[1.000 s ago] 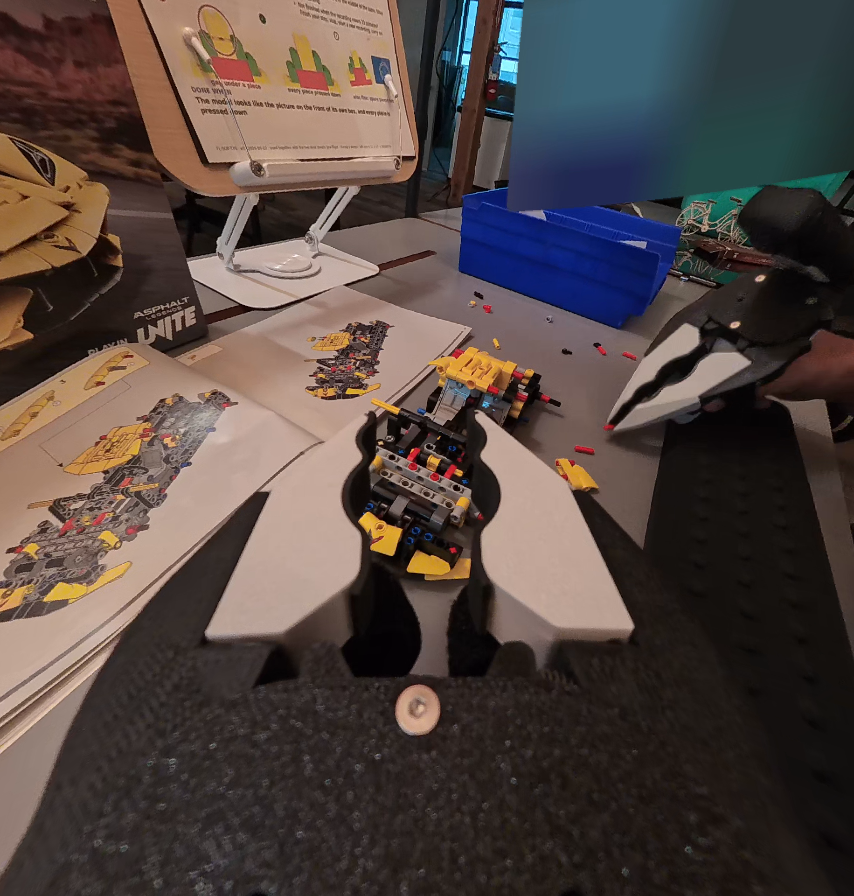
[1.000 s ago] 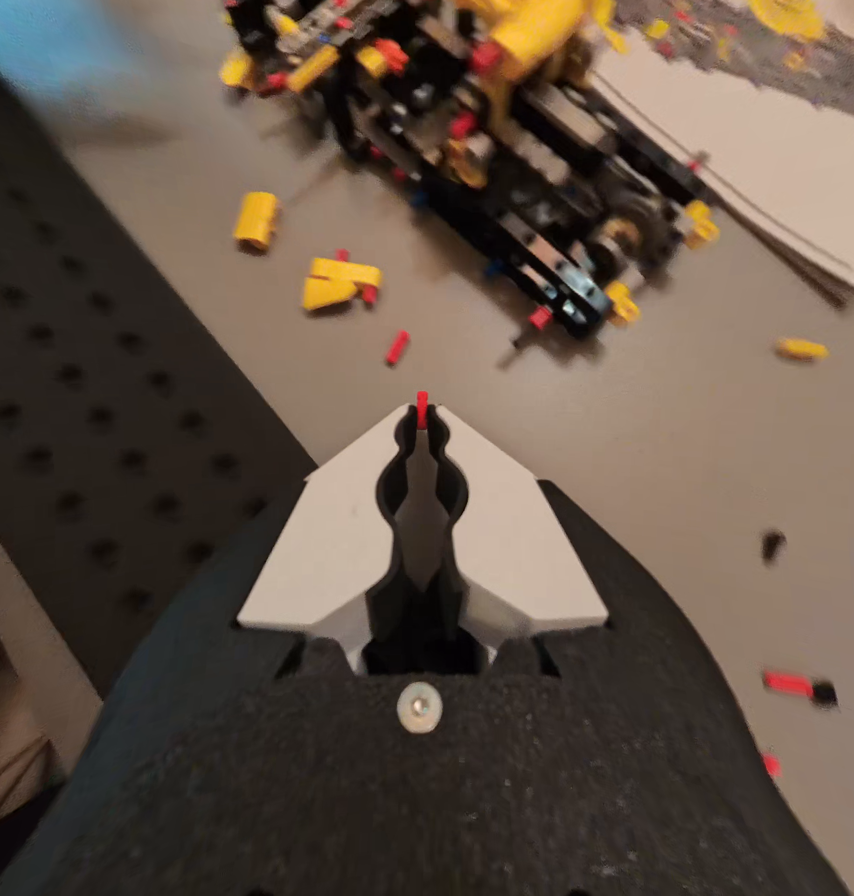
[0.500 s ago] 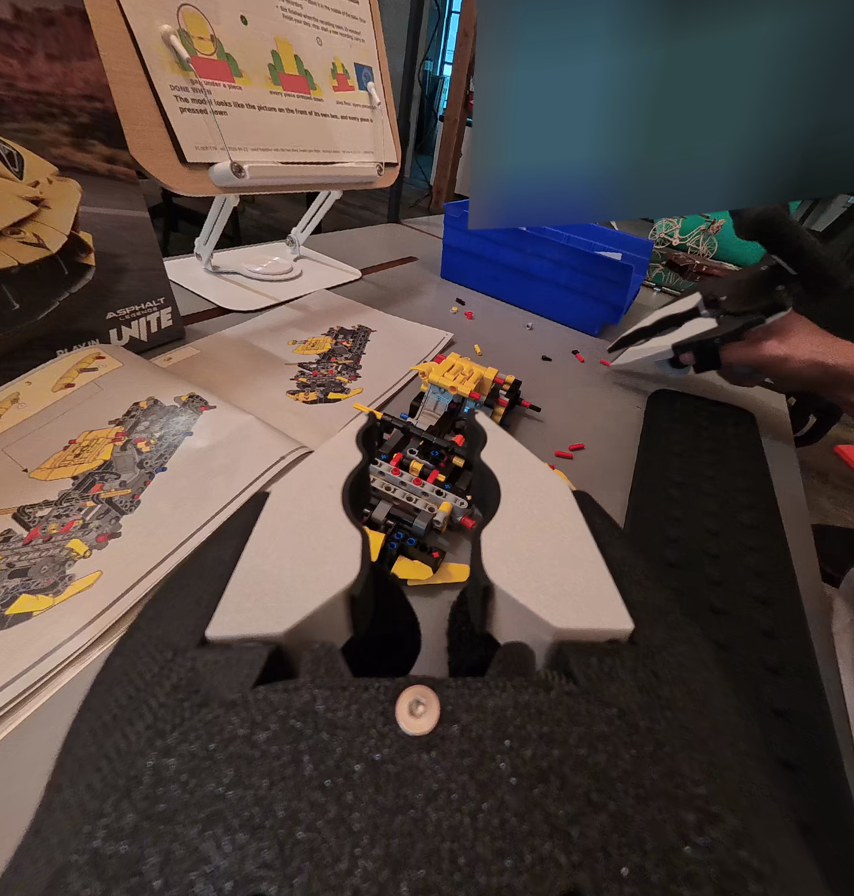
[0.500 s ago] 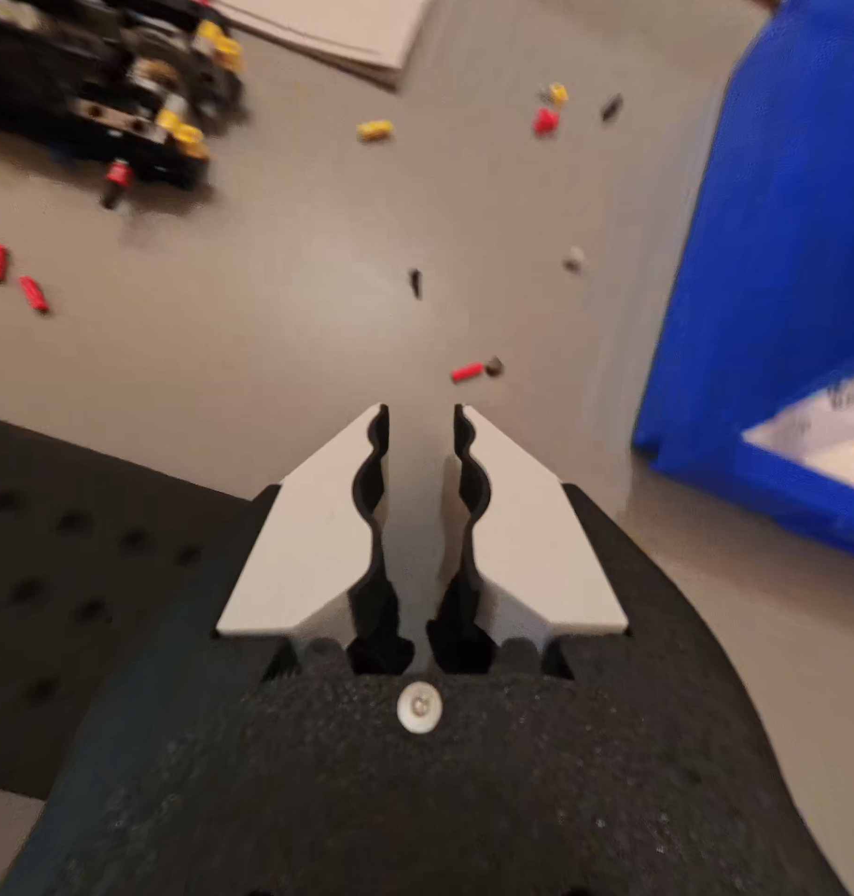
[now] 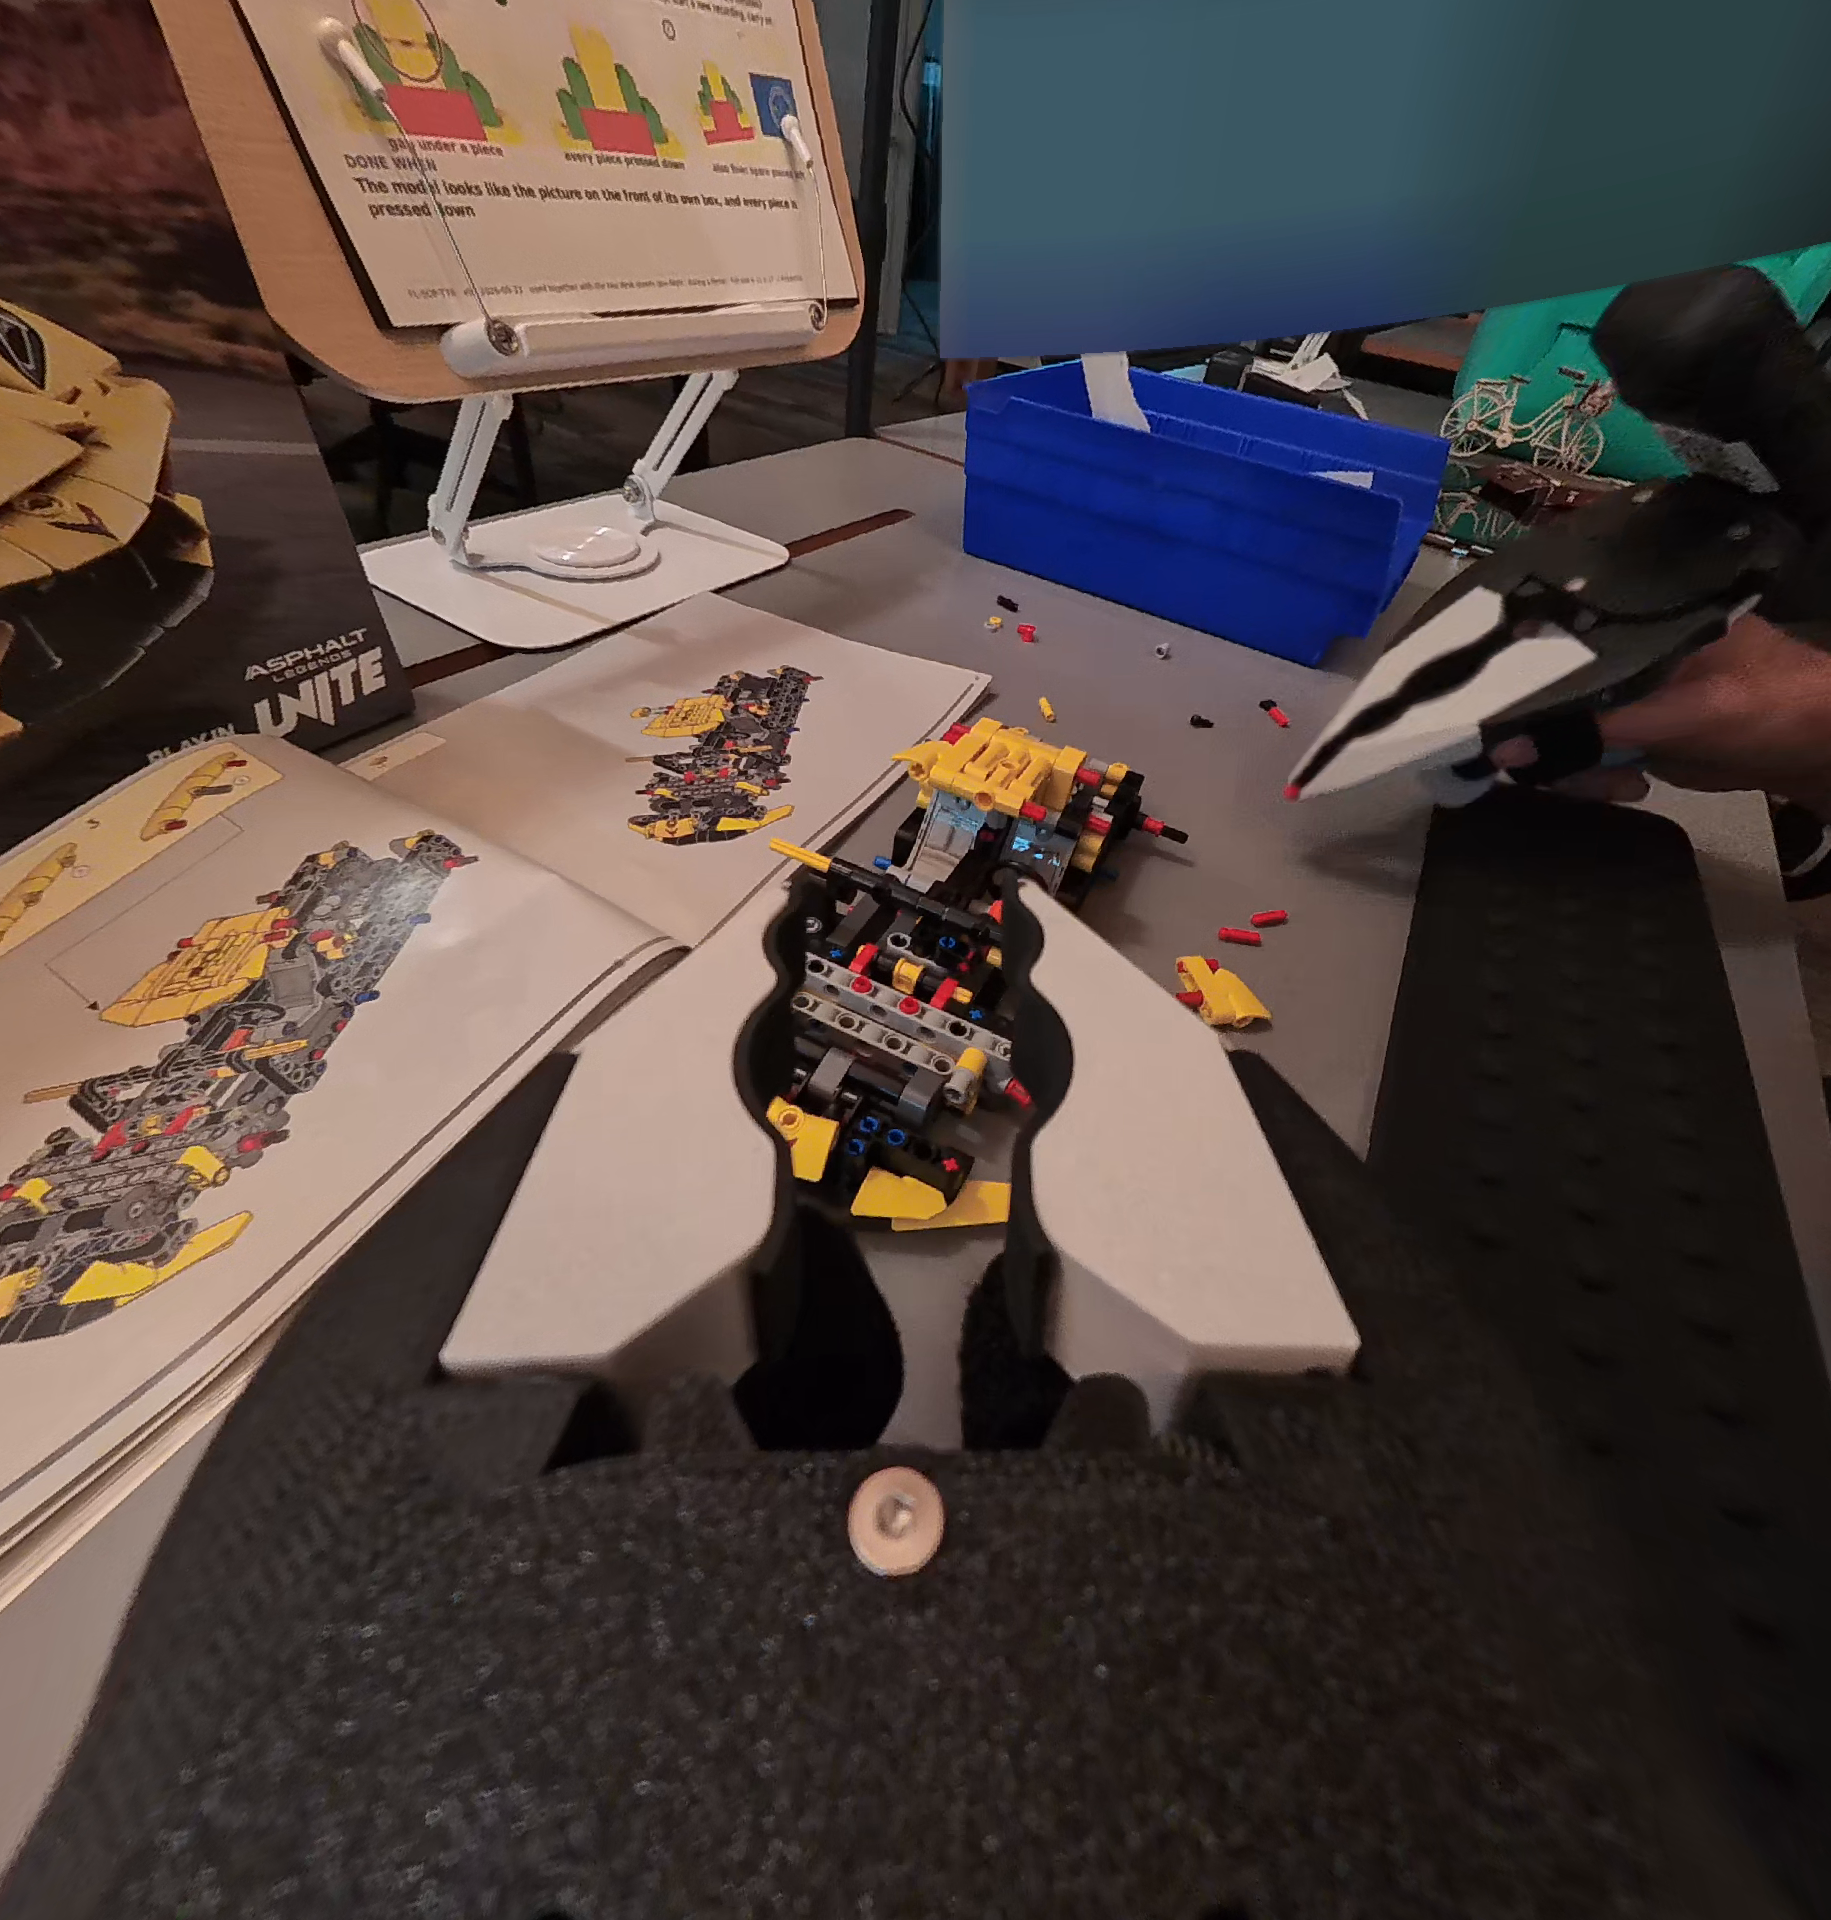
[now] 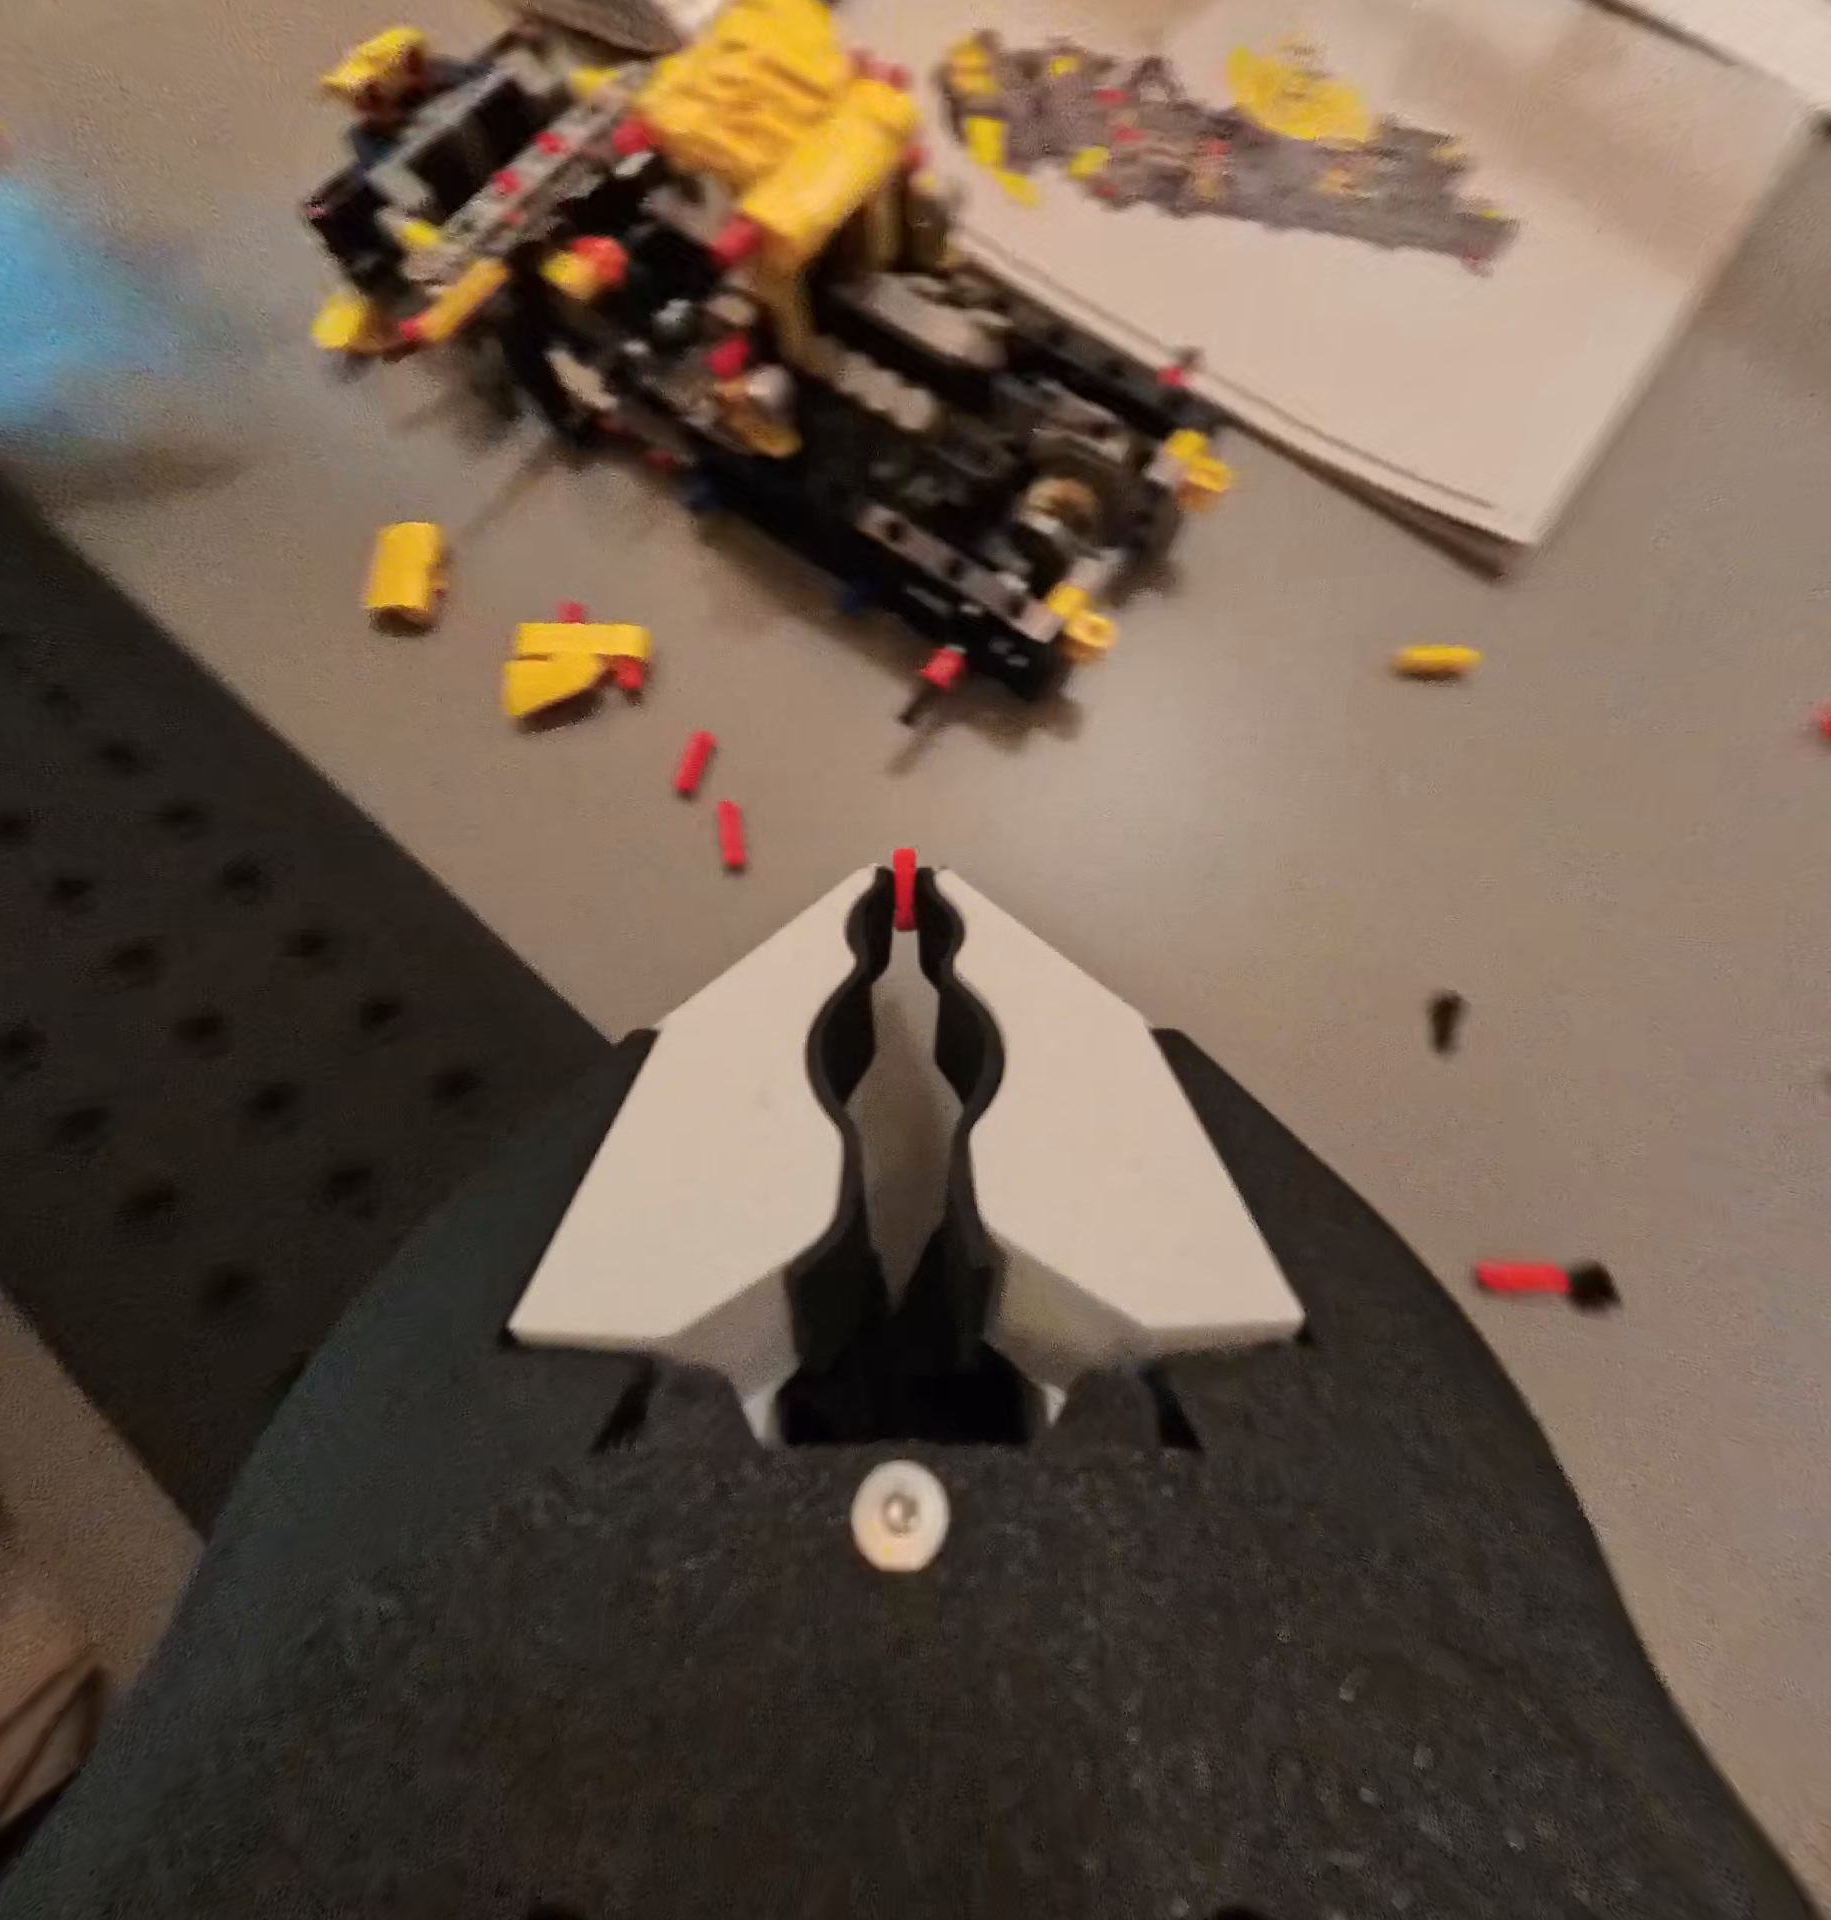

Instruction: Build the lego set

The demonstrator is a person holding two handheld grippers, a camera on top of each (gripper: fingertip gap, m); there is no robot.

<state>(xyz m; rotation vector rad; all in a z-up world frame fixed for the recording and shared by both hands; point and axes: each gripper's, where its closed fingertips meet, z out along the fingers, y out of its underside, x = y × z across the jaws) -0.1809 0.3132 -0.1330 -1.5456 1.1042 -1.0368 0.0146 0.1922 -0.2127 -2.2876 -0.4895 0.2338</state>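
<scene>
Pinched a small red pin [image 6: 904, 891] at the very tips of the right tool [image 6: 903, 883], fingers pressed almost together around it, the pin standing out past the tips. Hovered above the bare grey table [image 6: 1306, 831], apart from the half-built black-and-yellow lego model [image 6: 786, 343] in the upper middle of the right wrist frame. Left other red pins [image 6: 695, 764] and a yellow panel piece [image 6: 568, 660] loose on the table between tool and model.

Kept the left tool [image 5: 906, 899] spread wide, its fingers framing the near end of the model at the centre of the left wrist frame; could not tell whether the fingers touched it or merely hung above it. Had the open instruction booklet [image 5: 319, 935] at the left of that frame, touching or just beside the model, a blue bin [image 5: 1181, 509] at the upper right, and a black perforated mat [image 5: 1555, 1039] down the right side.

Judged the step in hand as fetching a connector pin, picked and ready to carry in. Called next for swinging the pin across to the model, lining it up end-on with an open hole in a beam, and pushing straight home. Needed the left tool to close on the chassis and brace it, since a light model would likely slide under the push. Too blurred in the right wrist frame to name the target hole.
</scene>
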